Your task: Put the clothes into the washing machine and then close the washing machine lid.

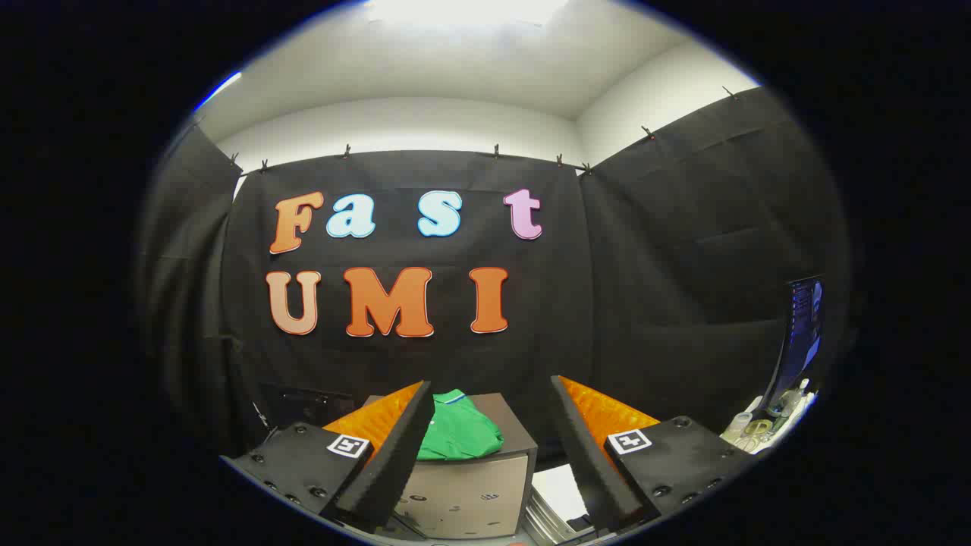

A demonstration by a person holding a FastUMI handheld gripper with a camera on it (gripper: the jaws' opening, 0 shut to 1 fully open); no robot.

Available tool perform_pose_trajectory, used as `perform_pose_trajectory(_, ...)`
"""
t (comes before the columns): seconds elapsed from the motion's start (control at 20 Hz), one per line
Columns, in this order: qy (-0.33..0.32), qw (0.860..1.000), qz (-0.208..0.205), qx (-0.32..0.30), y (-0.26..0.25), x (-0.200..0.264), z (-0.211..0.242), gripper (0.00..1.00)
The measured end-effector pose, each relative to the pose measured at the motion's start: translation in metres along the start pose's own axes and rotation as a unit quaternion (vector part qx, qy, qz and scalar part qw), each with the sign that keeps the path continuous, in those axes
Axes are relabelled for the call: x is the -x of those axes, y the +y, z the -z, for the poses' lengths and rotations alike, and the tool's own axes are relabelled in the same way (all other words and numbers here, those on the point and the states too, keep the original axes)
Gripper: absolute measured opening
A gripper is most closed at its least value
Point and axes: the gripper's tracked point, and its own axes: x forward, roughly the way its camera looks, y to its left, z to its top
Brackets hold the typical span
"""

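— So where does the green garment [457, 434] lie from the claw [493, 425]?

— Straight ahead and a little lower, seen through the gap between the two fingers, slightly nearer the left finger [394, 447] than the right one [588, 447]. It rests folded on top of a brown box [478, 470], well apart from both fingers.

— And the claw itself?

— Spread wide, gripping nothing. Neither finger touches the cloth or the box.

— Which way does the garment run?

— Hard to say exactly. It looks like a folded bundle whose longer side runs away from the claw, from the box's front edge toward the box's back. A pale blue trim shows at the end farthest back on the box, so I judge the collar end points away. Its front lip droops just over the box's front edge.

— What does the next move turn on, then?

— Probably on going forward and down, centred on the bundle, so the fingers straddle it across its shorter side.

— The washing machine?

— I cannot pick it out for certain; something pale and metallic [554, 508] sits just right of the box, lower down.
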Motion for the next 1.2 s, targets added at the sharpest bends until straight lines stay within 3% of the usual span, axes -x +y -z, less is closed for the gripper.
perform_pose_trajectory(1.2, 0.002, 1.000, 0.003, -0.011, 0.000, 0.007, -0.003, 0.98)
